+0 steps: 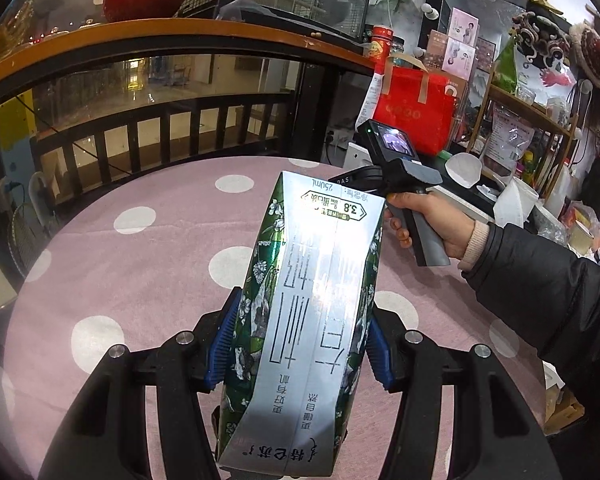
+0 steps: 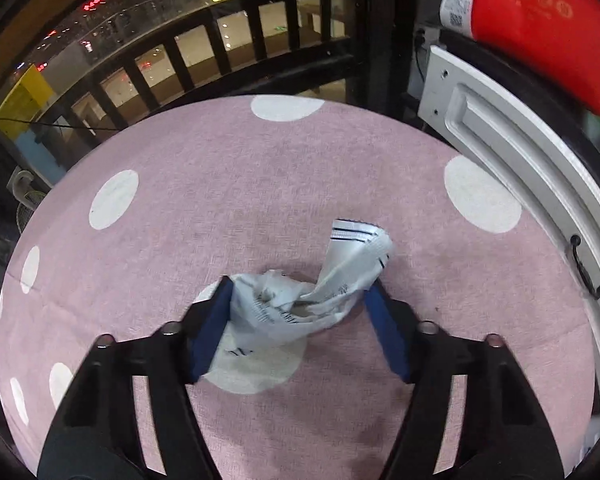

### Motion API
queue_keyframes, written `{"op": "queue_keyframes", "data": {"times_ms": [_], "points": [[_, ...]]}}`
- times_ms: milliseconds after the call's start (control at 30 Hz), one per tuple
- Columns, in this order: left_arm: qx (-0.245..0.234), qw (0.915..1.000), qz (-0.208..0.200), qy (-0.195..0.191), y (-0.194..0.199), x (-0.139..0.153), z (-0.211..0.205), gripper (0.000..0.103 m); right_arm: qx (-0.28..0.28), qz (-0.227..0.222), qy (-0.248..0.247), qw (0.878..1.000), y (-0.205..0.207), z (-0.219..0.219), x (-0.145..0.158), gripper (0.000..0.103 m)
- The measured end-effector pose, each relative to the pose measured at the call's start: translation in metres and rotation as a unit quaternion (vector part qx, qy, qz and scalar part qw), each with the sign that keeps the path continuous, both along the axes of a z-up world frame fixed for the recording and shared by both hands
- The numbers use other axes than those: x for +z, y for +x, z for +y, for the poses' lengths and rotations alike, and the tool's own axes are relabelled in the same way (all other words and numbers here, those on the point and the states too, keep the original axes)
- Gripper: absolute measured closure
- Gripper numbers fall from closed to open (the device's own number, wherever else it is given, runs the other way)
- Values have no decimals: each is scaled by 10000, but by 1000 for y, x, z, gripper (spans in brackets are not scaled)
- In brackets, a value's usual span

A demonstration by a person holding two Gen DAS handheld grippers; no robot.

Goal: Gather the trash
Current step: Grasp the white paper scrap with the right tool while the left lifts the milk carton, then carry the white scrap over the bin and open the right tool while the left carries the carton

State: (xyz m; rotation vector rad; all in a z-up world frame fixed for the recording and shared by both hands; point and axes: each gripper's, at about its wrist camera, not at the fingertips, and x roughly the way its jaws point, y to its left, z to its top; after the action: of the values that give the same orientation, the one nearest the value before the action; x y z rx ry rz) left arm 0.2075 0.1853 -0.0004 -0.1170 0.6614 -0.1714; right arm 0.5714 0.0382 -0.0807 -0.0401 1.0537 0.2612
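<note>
A green and silver 250 ml milk carton [image 1: 312, 264] is clamped lengthwise between the blue pads of my left gripper [image 1: 300, 344], which is shut on it above the pink, white-dotted tablecloth [image 1: 148, 264]. To the carton's right, a hand [image 1: 432, 224] in a dark sleeve holds the grey handle of the other gripper; its fingers are hidden behind the carton. In the right wrist view a crumpled white wrapper [image 2: 300, 304] with dark print lies on the tablecloth [image 2: 260, 184]. My right gripper [image 2: 300, 320] is shut on it, and one twisted end sticks out ahead.
A dark railing [image 1: 160, 128] with glass stands beyond the round table's far edge. A red bag [image 1: 416, 112] and crowded wooden shelves [image 1: 532, 120] stand at the right. A white panel [image 2: 520, 152] with a black handle borders the table's right side.
</note>
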Motion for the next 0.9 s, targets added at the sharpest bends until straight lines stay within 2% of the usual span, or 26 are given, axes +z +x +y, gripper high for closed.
{"op": "queue_keyframes", "data": {"times_ms": [100, 233, 433, 667, 900], "points": [[11, 9999, 12, -114, -1, -1, 1, 48, 93, -179, 73, 9998, -13, -4, 4, 62], [86, 9998, -74, -179, -6, 3, -3, 48, 197, -291, 253, 9991, -37, -16, 14, 63], [160, 9994, -159, -263, -19, 7, -12, 48, 626, -610, 355, 9955, -99, -37, 38, 63], [113, 9988, -176, -442, -38, 8, -38, 48, 901, -777, 553, 9914, -183, -85, 53, 63], [-139, 9978, -80, -645, -50, 3, -74, 48, 768, -910, 794, 9897, -248, -145, 61, 63]]}}
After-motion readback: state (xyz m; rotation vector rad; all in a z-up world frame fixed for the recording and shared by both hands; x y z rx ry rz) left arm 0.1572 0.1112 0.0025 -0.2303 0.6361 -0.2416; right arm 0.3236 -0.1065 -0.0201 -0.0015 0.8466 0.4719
